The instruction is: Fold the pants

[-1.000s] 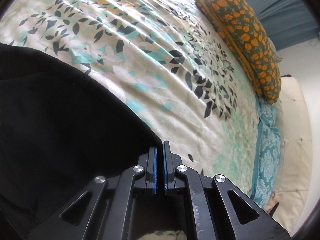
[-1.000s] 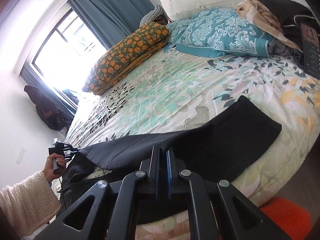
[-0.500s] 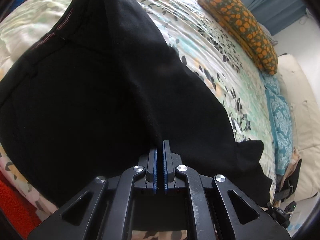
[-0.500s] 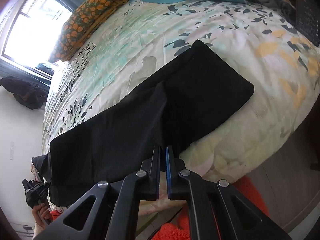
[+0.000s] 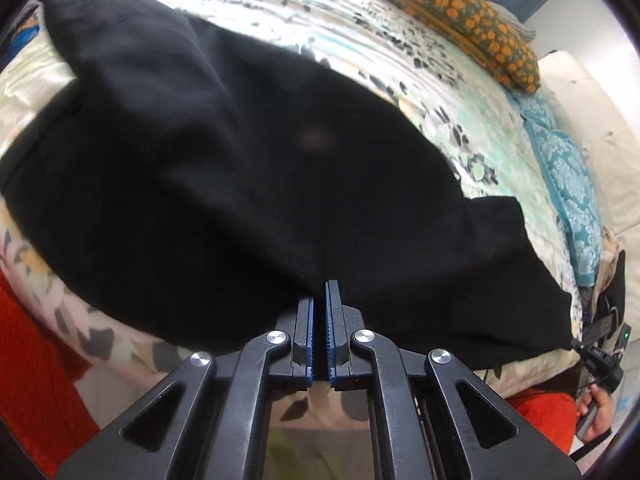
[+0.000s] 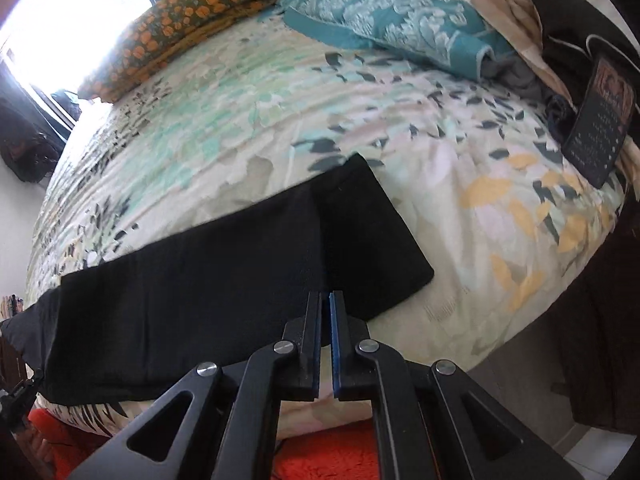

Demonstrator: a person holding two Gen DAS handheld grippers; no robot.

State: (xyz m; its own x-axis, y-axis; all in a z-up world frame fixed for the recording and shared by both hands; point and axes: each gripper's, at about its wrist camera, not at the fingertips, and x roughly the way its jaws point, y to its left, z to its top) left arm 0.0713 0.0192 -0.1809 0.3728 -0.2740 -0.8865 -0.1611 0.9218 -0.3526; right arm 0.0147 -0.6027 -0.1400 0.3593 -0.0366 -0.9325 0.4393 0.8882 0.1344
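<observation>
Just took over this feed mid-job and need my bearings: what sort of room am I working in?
A bedroom, most likely. The black pants lie on a bed with a leaf-print cream bedspread, a teal damask pillow and a cream padded headboard.

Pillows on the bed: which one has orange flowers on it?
The long green pillow by the bright window has the orange flowers. The other pillow, beside it, is teal with a pale swirly pattern.
</observation>
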